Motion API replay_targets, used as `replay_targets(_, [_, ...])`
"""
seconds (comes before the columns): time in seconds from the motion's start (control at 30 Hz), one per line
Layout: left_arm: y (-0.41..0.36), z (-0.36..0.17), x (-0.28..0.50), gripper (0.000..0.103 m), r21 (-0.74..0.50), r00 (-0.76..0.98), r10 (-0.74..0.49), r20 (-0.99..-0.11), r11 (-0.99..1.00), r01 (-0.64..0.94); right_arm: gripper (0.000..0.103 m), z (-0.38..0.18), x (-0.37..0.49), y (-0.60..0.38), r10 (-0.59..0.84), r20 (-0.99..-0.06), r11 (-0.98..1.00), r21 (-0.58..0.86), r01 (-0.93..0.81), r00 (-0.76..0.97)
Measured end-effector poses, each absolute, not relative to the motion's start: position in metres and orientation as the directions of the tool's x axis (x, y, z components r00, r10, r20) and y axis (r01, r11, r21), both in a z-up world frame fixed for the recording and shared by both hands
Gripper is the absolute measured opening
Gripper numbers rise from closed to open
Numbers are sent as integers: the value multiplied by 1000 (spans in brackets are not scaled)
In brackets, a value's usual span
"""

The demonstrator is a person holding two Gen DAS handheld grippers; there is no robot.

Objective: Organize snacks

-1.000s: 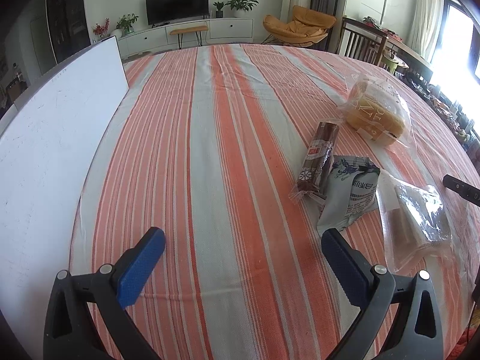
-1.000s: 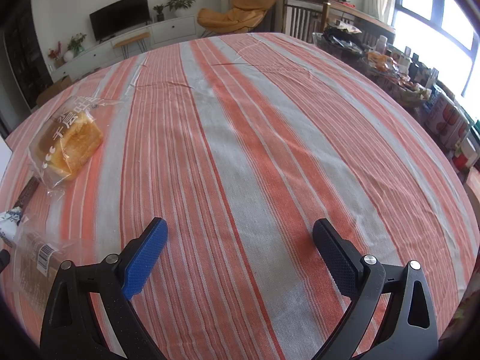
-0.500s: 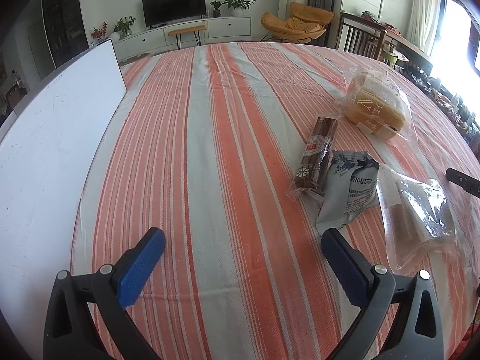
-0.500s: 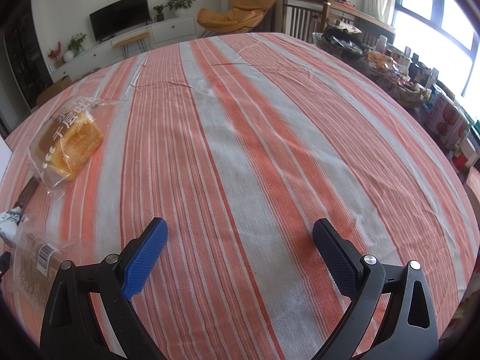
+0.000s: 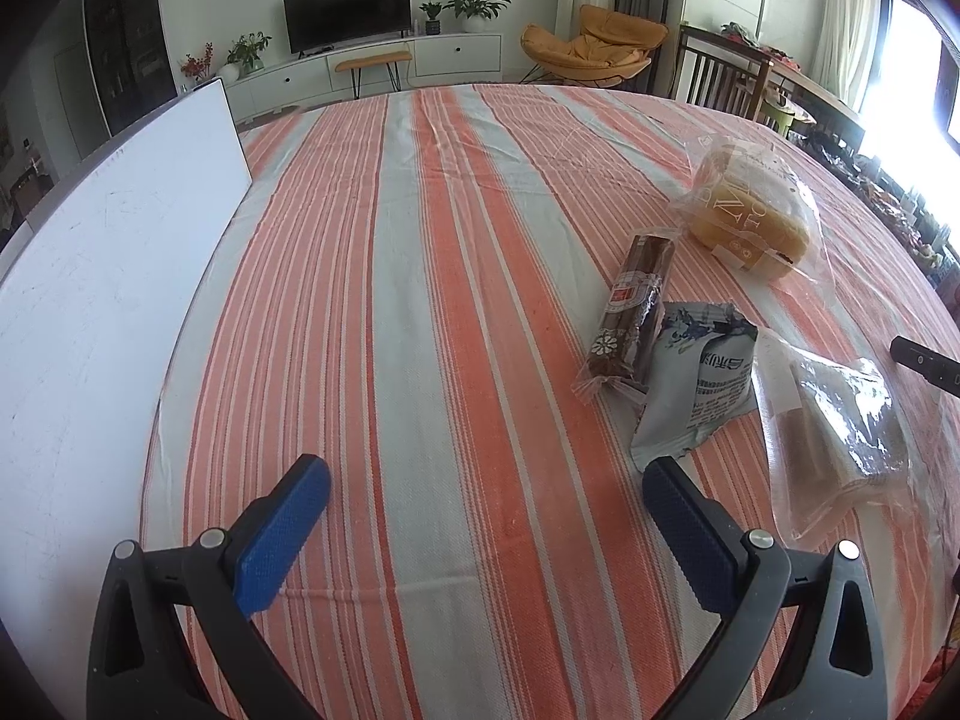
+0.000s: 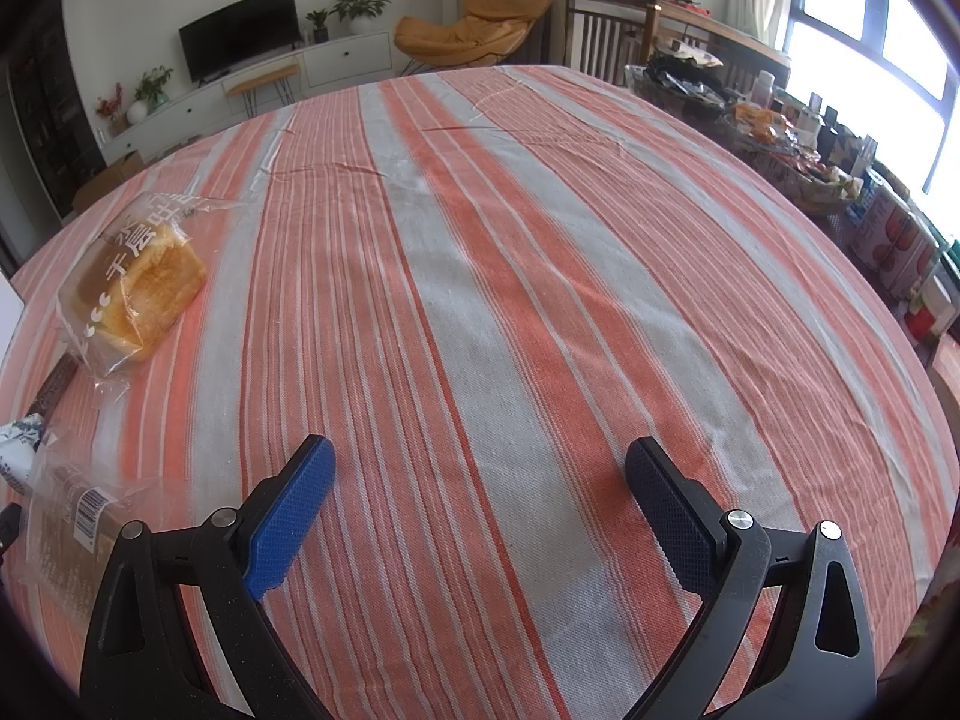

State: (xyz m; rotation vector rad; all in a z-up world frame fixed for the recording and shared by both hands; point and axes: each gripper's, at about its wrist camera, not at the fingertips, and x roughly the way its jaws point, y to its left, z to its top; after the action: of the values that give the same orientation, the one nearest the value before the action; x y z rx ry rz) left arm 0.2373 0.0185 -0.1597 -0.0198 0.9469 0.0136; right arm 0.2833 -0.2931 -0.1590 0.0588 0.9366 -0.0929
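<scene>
Striped tablecloth (image 5: 420, 300) in a living room; both grippers' jaws gape wide, empty.

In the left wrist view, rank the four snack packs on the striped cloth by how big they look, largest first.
1. Bagged bread loaf and clear-wrapped sandwich pack: they look alike, and the sandwich pack lies nearer the camera, so no ranking between them.
2. Grey-blue foil pouch.
3. Slim brown snack bar, smallest.

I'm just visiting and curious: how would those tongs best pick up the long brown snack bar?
Probably across the middle of the long brown snack bar, the left tongs coming from above with fingers on its long sides. It lies flat and narrow, its near end touching the blue-grey packet.
</scene>
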Motion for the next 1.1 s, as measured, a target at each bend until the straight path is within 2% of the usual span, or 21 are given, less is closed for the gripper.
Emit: replay_targets(1.1, [18, -160, 237, 103, -17, 586, -2, -810, 1000, -20, 99, -159, 284, -293, -54, -807, 994, 10, 105, 589])
